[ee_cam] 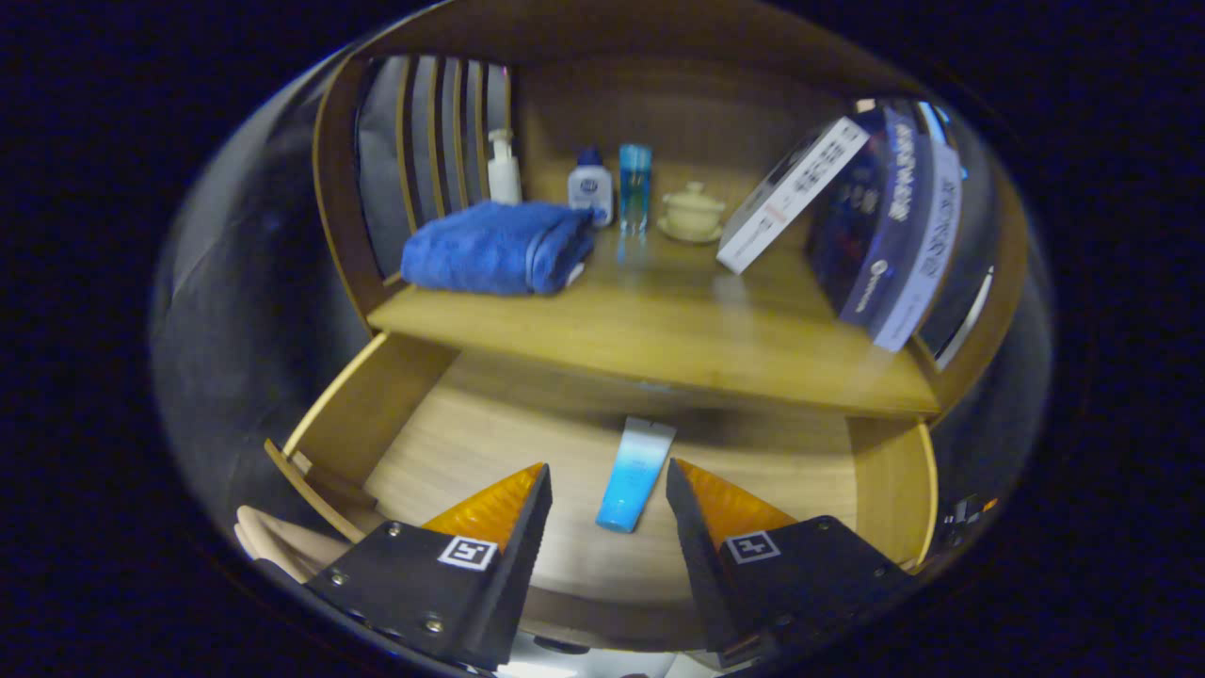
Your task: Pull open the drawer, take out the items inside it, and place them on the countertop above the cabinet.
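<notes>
Drawer [395, 414]: one, pulled open, made of light wood, just below the table.
Tube [634, 476]: one. It is the only thing I can see in the drawer. It lies flat on the drawer floor. It is blue at the near end and fades to white at the far, flat end.
Claw [608, 482]: one, spread wide open. It holds nothing. It hangs over the open drawer, and the tube shows in the gap between the two tips. I cannot tell if a tip touches it.
Table [659, 320]: one wooden top above the drawer, shiny, with a wooden back wall.
Towel [497, 247]: one, dark blue, folded, on the left part of the table.
Bottles: three at the back of the table. One white pump bottle [504, 168] stands behind the towel. One small white bottle with a blue cap [590, 185] stands beside it. One tall clear blue bottle [634, 186] stands next to that.
Lidded cup [694, 212]: one, cream, on a saucer, right of the blue bottle.
Boxes: a white one [789, 196] leans on dark blue ones [894, 226] at the right side.
</notes>
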The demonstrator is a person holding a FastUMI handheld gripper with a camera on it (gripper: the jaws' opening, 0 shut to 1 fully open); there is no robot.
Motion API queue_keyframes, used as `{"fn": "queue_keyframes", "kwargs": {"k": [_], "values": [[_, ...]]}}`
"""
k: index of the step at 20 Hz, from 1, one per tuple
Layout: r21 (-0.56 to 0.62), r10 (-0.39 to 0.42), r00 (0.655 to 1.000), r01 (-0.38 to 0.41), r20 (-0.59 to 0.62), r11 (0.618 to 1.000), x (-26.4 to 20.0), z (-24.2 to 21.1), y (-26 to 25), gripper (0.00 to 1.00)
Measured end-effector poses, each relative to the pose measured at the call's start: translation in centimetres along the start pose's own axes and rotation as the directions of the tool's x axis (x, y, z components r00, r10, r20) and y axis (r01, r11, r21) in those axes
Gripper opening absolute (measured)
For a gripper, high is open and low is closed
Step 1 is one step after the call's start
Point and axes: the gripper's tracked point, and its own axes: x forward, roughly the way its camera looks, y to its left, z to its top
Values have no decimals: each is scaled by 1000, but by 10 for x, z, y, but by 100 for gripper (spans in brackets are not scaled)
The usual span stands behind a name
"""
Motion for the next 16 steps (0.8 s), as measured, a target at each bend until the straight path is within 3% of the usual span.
{"fn": "queue_keyframes", "kwargs": {"k": [2,10,12,15,16], "values": [[32,16,995,-13,-103,999,21,-11,4,80],[59,-38,947,60,-318,996,64,-40,-12,82],[78,-31,944,60,-329,995,65,-36,-12,84],[18,-104,941,116,-323,993,73,-33,-25,84],[17,-112,936,125,-334,992,79,-40,-27,66]]}}
